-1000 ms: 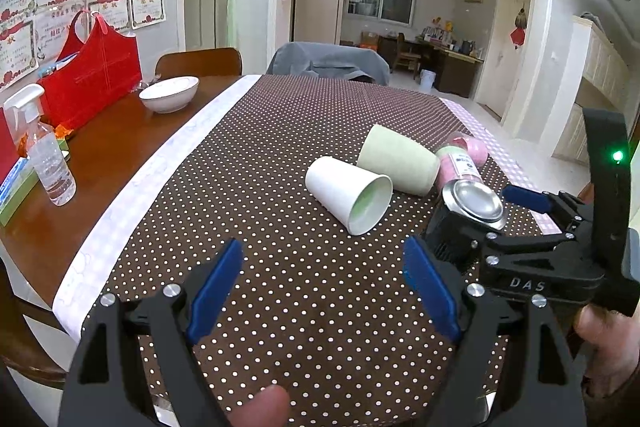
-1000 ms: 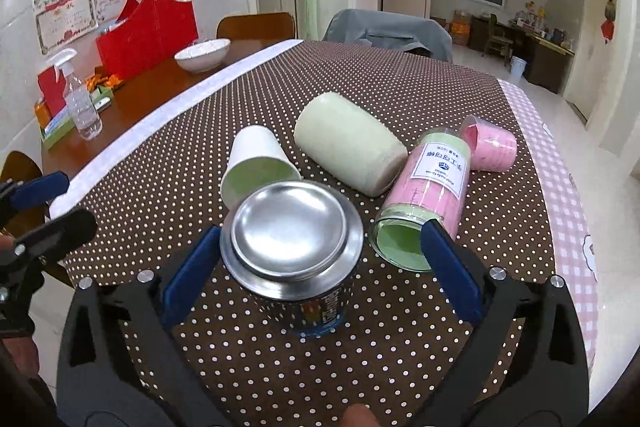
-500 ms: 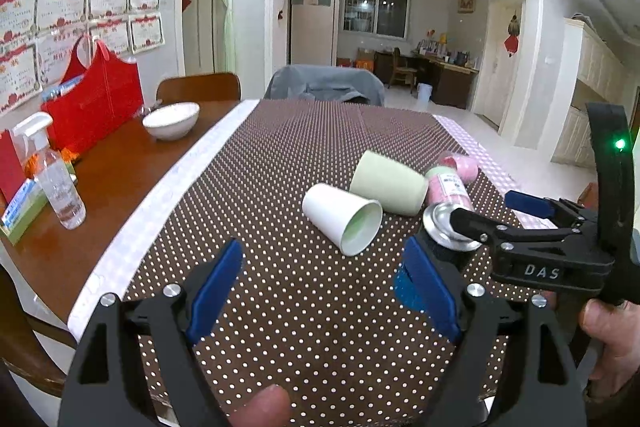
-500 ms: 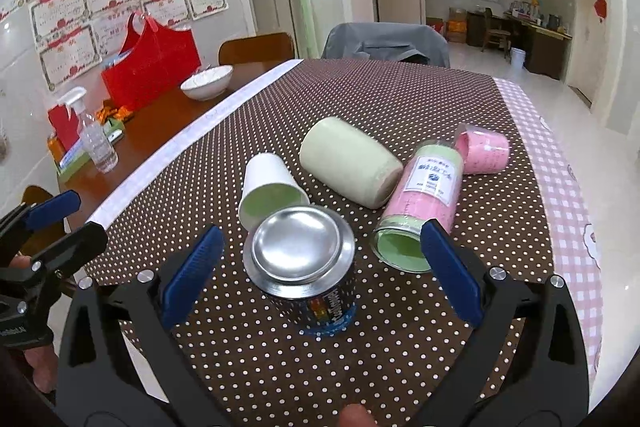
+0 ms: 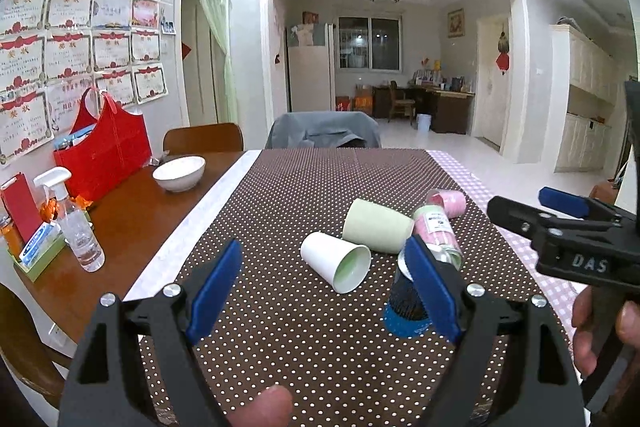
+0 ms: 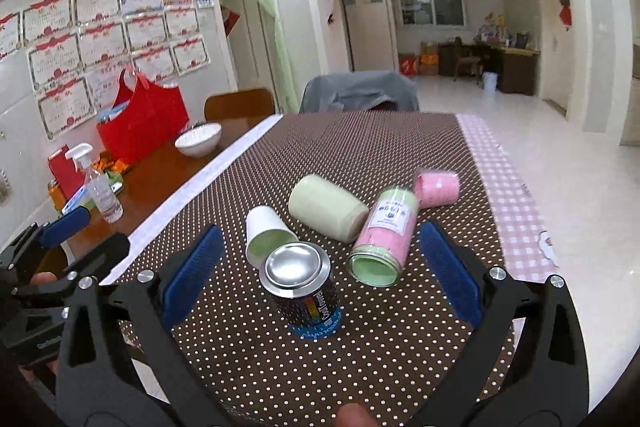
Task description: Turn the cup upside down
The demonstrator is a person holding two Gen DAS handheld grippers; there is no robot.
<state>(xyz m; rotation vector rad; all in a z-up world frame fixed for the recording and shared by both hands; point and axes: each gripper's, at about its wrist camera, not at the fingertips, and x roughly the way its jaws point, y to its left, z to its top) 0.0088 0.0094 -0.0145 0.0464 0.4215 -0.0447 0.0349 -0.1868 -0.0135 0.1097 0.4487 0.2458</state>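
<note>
- The dark printed cup (image 6: 306, 291) stands on the dotted tablecloth (image 6: 360, 155) with its shiny metal base facing up, so it looks already turned upside down; the flip itself seems done or nearly done
- It sits near the front of the cloth, just in front of a white paper cup (image 6: 266, 233) lying on its side, and beside a pink labelled jar (image 6: 384, 239) also lying down
- A pale green cup (image 6: 326, 207) and a small pink cup (image 6: 436, 185) lie further back, close to the jar
- The right gripper (image 6: 320, 267) is spread wide, its blue pads on either side of the dark cup and clear of it, holding nothing
- It is raised above the table and angled down toward the cup
- The left gripper (image 5: 324, 287) is also spread and empty, aimed at the mouth of the white paper cup (image 5: 334, 261)
- In the left view the dark cup (image 5: 404, 307) is partly hidden behind the near blue pad
- The person's right hand (image 5: 604, 331) grips the right tool's handle at the edge of the left view
- My judgement: if other cups are to follow, the next move calls for closing on a cup lying on its side and turning it rim down
</note>
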